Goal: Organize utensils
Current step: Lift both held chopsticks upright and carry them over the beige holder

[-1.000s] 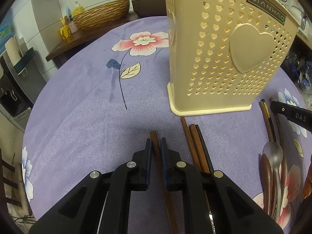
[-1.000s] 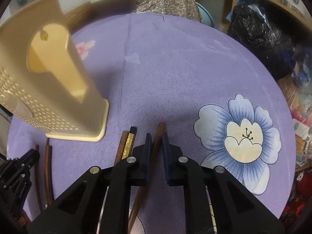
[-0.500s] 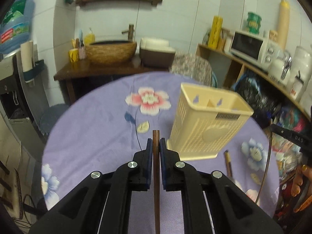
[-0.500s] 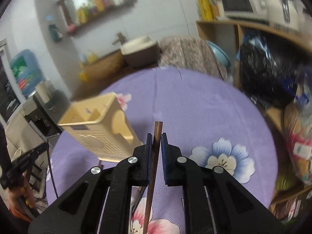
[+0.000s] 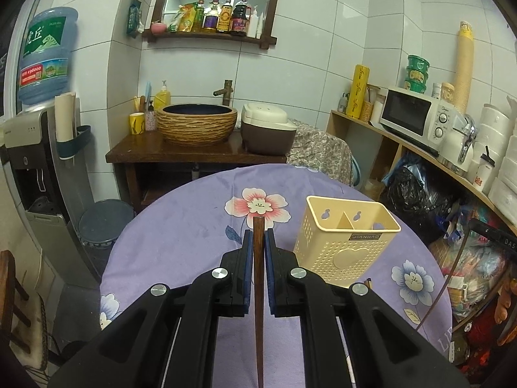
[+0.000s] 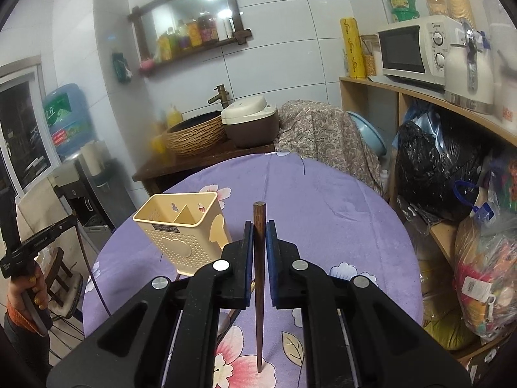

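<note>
The left claw (image 5: 257, 242) is clamped tight on a dark brown wooden chopstick (image 5: 258, 278), whose blunt end pokes up just past the blue pads while its tapered end runs down out of the left wrist view. Below it lies the round worktop under a purple flowered cloth (image 5: 181, 226). A cream perforated plastic utensil holder with a heart on its front (image 5: 345, 245) stands upright on the cloth, to the right of the claw and apart from it.

In the right wrist view, the right claw (image 6: 258, 242) is likewise closed on a second dark wooden chopstick (image 6: 258, 274), blunt end up, thin tip hanging free above the cloth. The utensil holder stands to the left of this claw, its divided top open. At the far left edge, a hand (image 6: 27, 291) grips the other claw's handle.
</note>
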Motion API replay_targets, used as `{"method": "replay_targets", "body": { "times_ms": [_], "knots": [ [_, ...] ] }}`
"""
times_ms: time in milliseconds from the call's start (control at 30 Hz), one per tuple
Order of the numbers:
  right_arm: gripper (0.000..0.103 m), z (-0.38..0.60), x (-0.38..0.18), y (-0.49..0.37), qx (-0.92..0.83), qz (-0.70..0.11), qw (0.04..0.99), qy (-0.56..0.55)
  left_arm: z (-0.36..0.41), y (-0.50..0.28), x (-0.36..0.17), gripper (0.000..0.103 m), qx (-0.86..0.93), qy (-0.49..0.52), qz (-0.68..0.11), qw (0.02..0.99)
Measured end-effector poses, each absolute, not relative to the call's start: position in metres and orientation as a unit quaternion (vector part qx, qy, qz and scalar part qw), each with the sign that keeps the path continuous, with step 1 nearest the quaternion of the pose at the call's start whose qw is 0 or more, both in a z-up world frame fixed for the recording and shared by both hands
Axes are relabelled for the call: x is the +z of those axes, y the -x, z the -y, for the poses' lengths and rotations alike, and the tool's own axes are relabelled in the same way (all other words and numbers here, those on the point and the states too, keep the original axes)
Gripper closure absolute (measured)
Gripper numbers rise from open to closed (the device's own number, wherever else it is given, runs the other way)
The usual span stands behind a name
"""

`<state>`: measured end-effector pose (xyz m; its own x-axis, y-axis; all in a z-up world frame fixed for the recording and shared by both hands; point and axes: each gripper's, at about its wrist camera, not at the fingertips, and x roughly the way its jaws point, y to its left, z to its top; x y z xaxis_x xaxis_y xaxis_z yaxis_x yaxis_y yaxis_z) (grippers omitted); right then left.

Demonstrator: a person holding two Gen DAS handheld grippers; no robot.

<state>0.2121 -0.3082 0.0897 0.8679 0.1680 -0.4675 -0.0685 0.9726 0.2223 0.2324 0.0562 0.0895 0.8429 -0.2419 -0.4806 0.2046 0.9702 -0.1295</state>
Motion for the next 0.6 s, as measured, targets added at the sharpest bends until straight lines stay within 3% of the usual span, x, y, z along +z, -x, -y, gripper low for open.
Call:
{"method": "replay_targets", "body": {
  "times_ms": [233,600],
  "knots": [
    [0.094,0.311,0.118,-0.218,0.065,-0.228,0.967,-0.096,-0.066,-0.24,0.116,0.095,-0.11,0.04,-0.232,0.966],
    [0.094,0.272,0.26,-0.245,0.097,-0.098,0.985,-0.105,-0.042,-0.261,0.253,0.095,-0.136,0.1,-0.105,0.98]
  ]
}}
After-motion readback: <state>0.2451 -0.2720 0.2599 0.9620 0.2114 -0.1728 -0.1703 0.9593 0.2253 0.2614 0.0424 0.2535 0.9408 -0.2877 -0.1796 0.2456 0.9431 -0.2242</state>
